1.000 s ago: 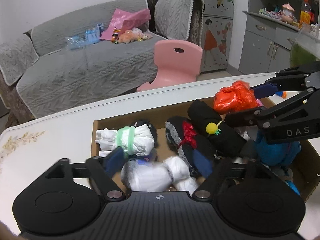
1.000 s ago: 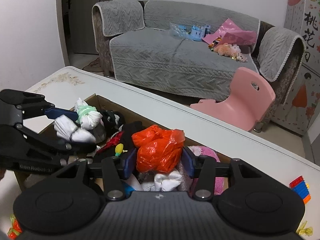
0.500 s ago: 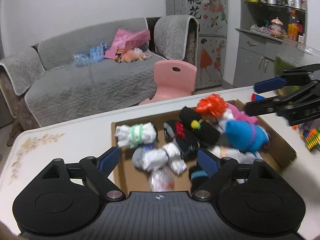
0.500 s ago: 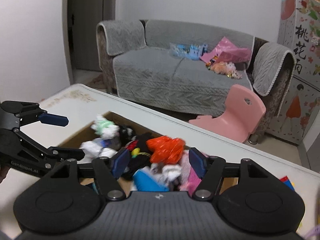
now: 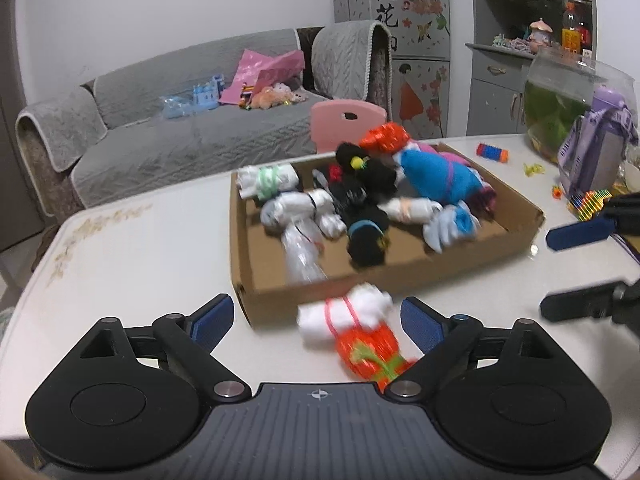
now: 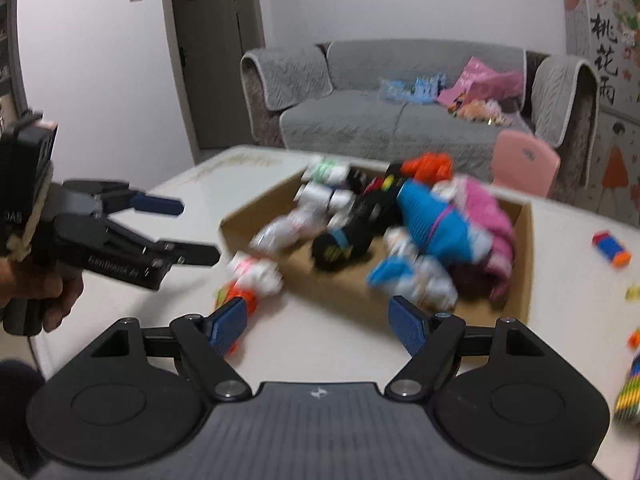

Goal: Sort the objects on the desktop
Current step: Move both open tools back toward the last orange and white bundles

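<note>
Cardboard tray [image 5: 400, 276] sits mid-counter [image 5: 140, 248], packed with rolled sock bundles for sorting. 2 bundles, white with pink band [image 5: 346, 314] and orange [image 5: 370, 350], lie just near it, probably unsorted. Left gripper [image 5: 316, 320] and right gripper [image 6: 320, 318] fingers are opening, clamping nothing.

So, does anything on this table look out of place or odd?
Two bundles lie on the table outside the cardboard box, against its near wall: a white bundle tied with pink, and an orange one beside it. The rest sit piled inside. Small toy bits are scattered at the far right. Both views are motion-blurred.
</note>
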The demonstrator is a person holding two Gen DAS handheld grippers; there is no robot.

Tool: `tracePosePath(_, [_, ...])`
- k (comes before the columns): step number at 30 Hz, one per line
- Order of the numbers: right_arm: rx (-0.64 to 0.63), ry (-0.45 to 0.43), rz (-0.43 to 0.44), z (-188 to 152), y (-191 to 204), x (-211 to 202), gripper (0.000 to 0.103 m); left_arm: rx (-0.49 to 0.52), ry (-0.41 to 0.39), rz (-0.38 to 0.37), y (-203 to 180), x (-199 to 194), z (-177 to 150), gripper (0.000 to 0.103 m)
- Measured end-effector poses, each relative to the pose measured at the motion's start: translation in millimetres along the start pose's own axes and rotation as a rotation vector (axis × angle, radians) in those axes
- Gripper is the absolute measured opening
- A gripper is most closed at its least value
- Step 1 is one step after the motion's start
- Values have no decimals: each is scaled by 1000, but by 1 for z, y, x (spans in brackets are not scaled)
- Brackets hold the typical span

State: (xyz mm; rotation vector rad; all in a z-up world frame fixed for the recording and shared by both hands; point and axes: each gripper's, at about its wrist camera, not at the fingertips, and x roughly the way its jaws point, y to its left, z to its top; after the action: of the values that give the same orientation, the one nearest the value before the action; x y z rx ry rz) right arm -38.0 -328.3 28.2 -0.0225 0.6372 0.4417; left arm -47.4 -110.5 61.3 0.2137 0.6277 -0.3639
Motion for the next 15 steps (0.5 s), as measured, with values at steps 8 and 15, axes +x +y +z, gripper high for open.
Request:
tracePosePath(8, [13, 32, 10, -31, 24, -3, 80, -7, 27, 31, -18, -8, -27, 98])
tracePosePath(15, [9, 50, 17, -43, 39, 3, 81, -21, 45, 30, -20, -12, -39, 98])
